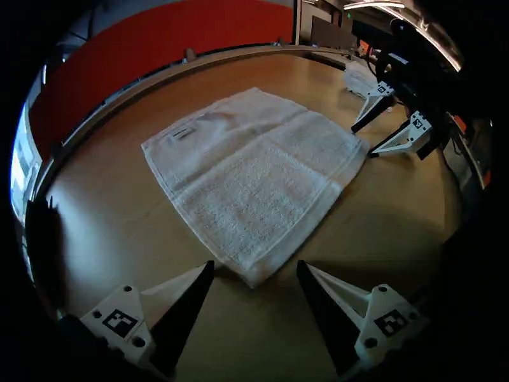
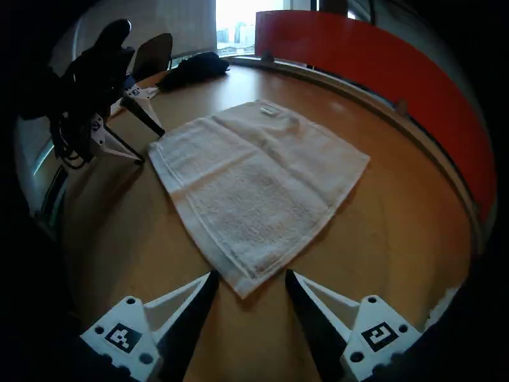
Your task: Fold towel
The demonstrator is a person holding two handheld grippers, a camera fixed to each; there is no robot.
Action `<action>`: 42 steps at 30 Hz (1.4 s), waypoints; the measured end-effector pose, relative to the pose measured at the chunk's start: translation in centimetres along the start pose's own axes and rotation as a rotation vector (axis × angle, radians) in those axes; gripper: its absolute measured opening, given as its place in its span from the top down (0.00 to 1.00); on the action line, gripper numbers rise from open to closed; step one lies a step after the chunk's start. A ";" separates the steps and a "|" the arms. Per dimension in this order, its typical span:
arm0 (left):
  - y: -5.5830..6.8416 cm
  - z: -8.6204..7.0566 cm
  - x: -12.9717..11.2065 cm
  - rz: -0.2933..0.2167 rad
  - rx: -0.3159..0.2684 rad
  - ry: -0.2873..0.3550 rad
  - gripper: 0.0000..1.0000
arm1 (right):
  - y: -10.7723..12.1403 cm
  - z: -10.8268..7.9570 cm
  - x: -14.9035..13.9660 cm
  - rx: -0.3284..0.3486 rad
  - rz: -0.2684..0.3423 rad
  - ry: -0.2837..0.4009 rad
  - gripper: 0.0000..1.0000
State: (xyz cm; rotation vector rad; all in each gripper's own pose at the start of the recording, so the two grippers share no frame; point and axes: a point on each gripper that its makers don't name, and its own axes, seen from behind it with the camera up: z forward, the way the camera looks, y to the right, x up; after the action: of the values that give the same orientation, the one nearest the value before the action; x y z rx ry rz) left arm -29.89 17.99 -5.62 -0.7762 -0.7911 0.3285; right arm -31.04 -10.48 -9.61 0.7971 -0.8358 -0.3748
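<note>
A white towel (image 1: 254,172) lies flat on the wooden table (image 1: 394,210), folded into a rectangle with a small label near its far edge. In the left gripper view, my left gripper (image 1: 254,262) stands open, its two tips on either side of the towel's near corner. My right gripper (image 1: 362,142) is open at the towel's far right corner. In the right gripper view the towel (image 2: 261,178) points a corner at my right gripper (image 2: 251,272), whose fingers flank that corner without pressing it. My left gripper (image 2: 151,147), held by a dark-gloved hand, sits open at the towel's far left corner.
A red wall panel (image 1: 159,38) runs behind the curved table edge (image 2: 407,127). A dark bundle (image 2: 194,67) lies at the far end of the table, with a chair back (image 2: 153,54) beside it. Another white cloth (image 1: 359,76) lies beyond my right gripper.
</note>
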 end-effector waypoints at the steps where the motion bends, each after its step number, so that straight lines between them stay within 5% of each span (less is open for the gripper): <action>1: 0.0 0.0 0.0 -0.001 0.001 0.000 0.06 | 0.0 0.0 0.0 0.001 0.000 0.000 0.21; 14: 0.4 -0.1 -0.1 -0.004 0.002 -0.008 0.23 | -0.6 0.1 0.2 0.020 -0.015 -0.006 0.47; 16: 0.4 0.0 -0.1 -0.007 0.004 -0.010 0.31 | -0.6 0.1 0.3 0.022 -0.016 -0.007 0.52; 20: 0.1 0.0 0.0 -0.023 0.016 -0.017 0.65 | -0.7 0.1 0.3 0.022 -0.016 -0.009 0.66; 24: 0.0 0.1 0.0 -0.040 0.021 -0.024 0.74 | -0.8 0.2 0.4 0.022 -0.014 -0.009 0.76; 28: 0.3 0.0 0.1 -0.047 0.007 -0.030 0.79 | -0.9 0.3 0.4 0.019 -0.014 -0.010 0.84; 42: 1.2 -0.6 1.3 -0.084 -0.009 0.000 0.83 | -0.1 -0.7 1.2 -0.015 0.028 0.027 0.85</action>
State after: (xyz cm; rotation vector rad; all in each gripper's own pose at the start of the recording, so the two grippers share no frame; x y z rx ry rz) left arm -28.57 19.20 -6.14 -0.7495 -0.8238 0.2496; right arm -29.72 -10.89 -9.38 0.7745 -0.8170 -0.3444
